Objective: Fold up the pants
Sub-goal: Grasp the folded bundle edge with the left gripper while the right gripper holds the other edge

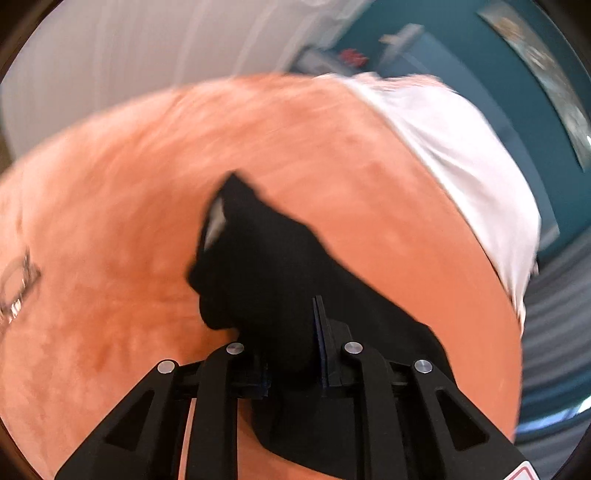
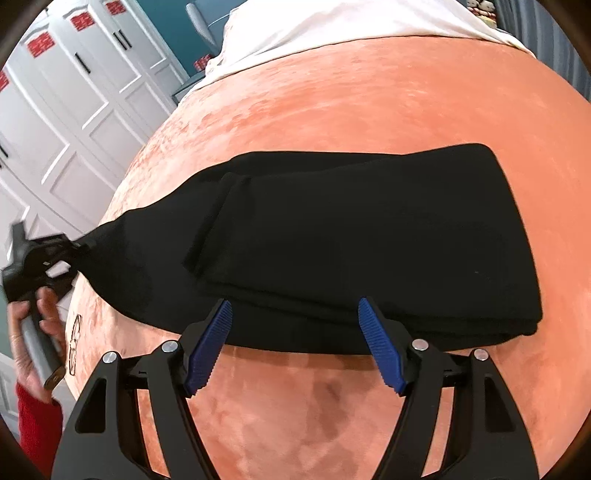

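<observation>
Black pants [image 2: 351,240] lie partly folded across an orange blanket [image 2: 369,92] on a bed. In the right wrist view my right gripper [image 2: 295,314] is open, its blue pads [image 2: 208,343] just at the near edge of the fold, holding nothing. My left gripper [image 2: 74,245] shows at the far left, shut on the pants' stretched end, lifting it off the bed. In the blurred left wrist view the left gripper [image 1: 291,332] is shut on black pants fabric [image 1: 266,258], which bunches between and over the fingers.
A white sheet [image 2: 332,26] covers the far end of the bed. White wardrobe doors [image 2: 74,110] stand to the left. A teal wall [image 1: 461,55] is beyond the bed. A printed logo [image 2: 74,339] marks the blanket's left edge.
</observation>
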A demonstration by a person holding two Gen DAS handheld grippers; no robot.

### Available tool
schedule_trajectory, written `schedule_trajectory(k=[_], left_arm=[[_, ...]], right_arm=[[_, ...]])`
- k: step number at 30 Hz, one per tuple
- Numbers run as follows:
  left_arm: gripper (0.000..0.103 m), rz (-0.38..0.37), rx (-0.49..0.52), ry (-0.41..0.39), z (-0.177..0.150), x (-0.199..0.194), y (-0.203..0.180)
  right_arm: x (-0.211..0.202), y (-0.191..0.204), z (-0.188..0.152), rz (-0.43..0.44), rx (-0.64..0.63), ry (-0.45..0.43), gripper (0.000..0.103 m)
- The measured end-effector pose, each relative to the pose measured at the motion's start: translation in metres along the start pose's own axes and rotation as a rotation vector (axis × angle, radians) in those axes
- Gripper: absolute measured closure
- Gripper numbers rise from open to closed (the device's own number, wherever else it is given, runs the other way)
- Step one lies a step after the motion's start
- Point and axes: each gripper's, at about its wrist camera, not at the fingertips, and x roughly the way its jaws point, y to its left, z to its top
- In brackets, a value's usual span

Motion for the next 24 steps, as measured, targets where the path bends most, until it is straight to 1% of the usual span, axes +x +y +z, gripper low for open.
schedule_trajectory(k=[1, 3, 6, 7, 9, 10, 12, 13, 15, 16, 17, 18, 19, 21, 22, 23, 24], left_arm=[[0.088, -0.014, 0.050, -0.011, -0.004, -0.008, -0.020], [0.088, -0.046, 0.115, -0.020, -0.012, -0.019, -0.054], [0.088, -0.113, 0.202, 0.013, -0.034, -0.029, -0.102], [0.088, -0.132, 0.259, 0.029, -0.048, -0.031, -0.127], [0.088, -0.157, 0.341, 0.049, -0.071, -0.032, -0.160], [0.088, -0.166, 0.406, 0.069, -0.092, -0.030, -0.183], [0.088, -0.172, 0.472, 0.110, -0.118, -0.018, -0.208], [0.088, -0.167, 0.510, 0.161, -0.143, -0.006, -0.224], [0.088, -0.151, 0.546, 0.251, -0.174, 0.021, -0.240], [0.088, -0.128, 0.560, 0.299, -0.193, 0.038, -0.245], [0.088, -0.110, 0.578, 0.321, -0.203, 0.051, -0.245], [0.088, -0.078, 0.607, 0.332, -0.220, 0.058, -0.246], [0.087, -0.041, 0.643, 0.324, -0.234, 0.064, -0.248], [0.085, 0.042, 0.764, 0.241, -0.258, 0.066, -0.254], [0.082, 0.062, 0.796, 0.215, -0.262, 0.062, -0.254], [0.077, 0.078, 0.829, 0.197, -0.264, 0.057, -0.254], [0.073, 0.071, 0.839, 0.200, -0.264, 0.053, -0.255]], right_arm=[[-0.002, -0.003, 0.000, 0.003, 0.008, -0.005, 0.034], [-0.006, -0.010, 0.001, 0.008, 0.023, -0.013, 0.034], [-0.015, -0.023, 0.001, 0.016, 0.051, -0.034, 0.034], [-0.017, -0.027, 0.001, 0.014, 0.060, -0.043, 0.034], [-0.026, -0.041, 0.000, 0.020, 0.083, -0.058, 0.034], [-0.030, -0.047, -0.002, 0.015, 0.090, -0.063, 0.034], [-0.037, -0.065, -0.004, 0.007, 0.118, -0.073, 0.034], [-0.040, -0.073, -0.006, 0.000, 0.132, -0.077, 0.034], [-0.048, -0.094, -0.009, -0.009, 0.167, -0.086, 0.034], [-0.052, -0.103, -0.011, -0.012, 0.182, -0.088, 0.034], [-0.057, -0.116, -0.015, -0.018, 0.207, -0.093, 0.034], [-0.060, -0.123, -0.017, -0.020, 0.218, -0.097, 0.034], [-0.063, -0.134, -0.020, -0.023, 0.235, -0.098, 0.034], [-0.067, -0.149, -0.024, -0.027, 0.254, -0.095, 0.034], [-0.068, -0.154, -0.025, -0.022, 0.260, -0.093, 0.034], [-0.068, -0.159, -0.023, 0.000, 0.272, -0.090, 0.034], [-0.069, -0.163, -0.020, 0.030, 0.280, -0.089, 0.034]])
